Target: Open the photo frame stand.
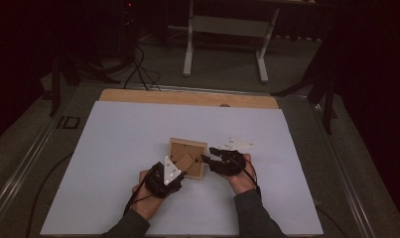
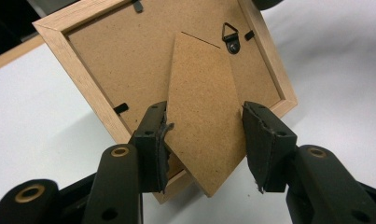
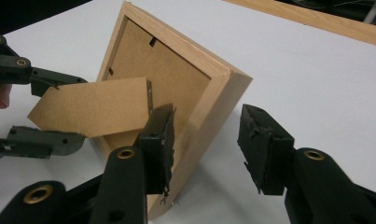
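Left gripper view: your left tongs (image 2: 205,140) straddle the frame's (image 2: 90,79) stand flap (image 2: 202,116), unclenched; right tongs (image 3: 206,142) released beside the frame; propping remains.

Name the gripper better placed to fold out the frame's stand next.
Left. The left gripper already has its open jaws on either side of the stand, while the right gripper straddles the picture frame's wooden edge, steadying it.
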A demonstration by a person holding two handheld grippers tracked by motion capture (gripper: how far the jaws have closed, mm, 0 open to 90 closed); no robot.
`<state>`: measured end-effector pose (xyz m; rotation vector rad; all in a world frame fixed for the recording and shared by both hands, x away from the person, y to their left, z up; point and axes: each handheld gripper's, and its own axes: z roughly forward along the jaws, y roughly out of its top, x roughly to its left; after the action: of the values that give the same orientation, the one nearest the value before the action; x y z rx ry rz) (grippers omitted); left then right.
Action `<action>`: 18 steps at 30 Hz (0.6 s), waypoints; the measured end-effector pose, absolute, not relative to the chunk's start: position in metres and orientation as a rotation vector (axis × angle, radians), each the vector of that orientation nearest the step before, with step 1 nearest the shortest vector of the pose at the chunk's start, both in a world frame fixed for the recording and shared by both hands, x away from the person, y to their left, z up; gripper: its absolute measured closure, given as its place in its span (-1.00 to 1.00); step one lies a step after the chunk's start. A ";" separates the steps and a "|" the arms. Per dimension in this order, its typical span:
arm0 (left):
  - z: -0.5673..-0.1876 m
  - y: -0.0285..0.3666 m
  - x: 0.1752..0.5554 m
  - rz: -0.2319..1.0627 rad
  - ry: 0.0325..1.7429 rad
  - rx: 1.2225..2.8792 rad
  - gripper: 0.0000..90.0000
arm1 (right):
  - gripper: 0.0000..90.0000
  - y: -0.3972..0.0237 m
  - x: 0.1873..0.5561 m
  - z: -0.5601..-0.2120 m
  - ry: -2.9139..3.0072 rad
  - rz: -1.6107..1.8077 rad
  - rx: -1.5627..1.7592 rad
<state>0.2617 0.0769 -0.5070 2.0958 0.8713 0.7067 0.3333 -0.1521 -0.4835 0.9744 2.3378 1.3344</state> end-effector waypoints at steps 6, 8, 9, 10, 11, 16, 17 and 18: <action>-0.512 0.081 0.255 0.743 0.815 2.117 0.19 | 0.15 -0.152 0.335 -0.483 2.351 1.365 0.979; -0.513 0.081 0.253 0.753 0.798 2.119 0.19 | 0.14 -0.152 0.336 -0.483 2.355 1.384 0.973; -0.513 0.081 0.253 0.753 0.798 2.119 0.19 | 0.14 -0.152 0.336 -0.483 2.355 1.384 0.973; -0.515 0.082 0.252 0.756 0.790 2.120 0.19 | 0.13 -0.151 0.337 -0.483 2.365 1.399 0.971; -0.515 0.082 0.252 0.756 0.790 2.120 0.19 | 0.13 -0.151 0.337 -0.483 2.365 1.399 0.971; -0.516 0.085 0.250 0.761 0.760 2.114 0.19 | 0.07 -0.146 0.341 -0.486 2.414 1.405 0.937; -0.516 0.085 0.250 0.761 0.760 2.114 0.19 | 0.07 -0.146 0.341 -0.486 2.414 1.405 0.937; -0.516 0.085 0.249 0.763 0.753 2.114 0.19 | 0.06 -0.146 0.342 -0.488 2.425 1.403 0.932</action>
<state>0.2488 0.0850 -0.5162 2.1140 0.7533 0.7632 0.3419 -0.1457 -0.4875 0.9321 2.4248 1.4031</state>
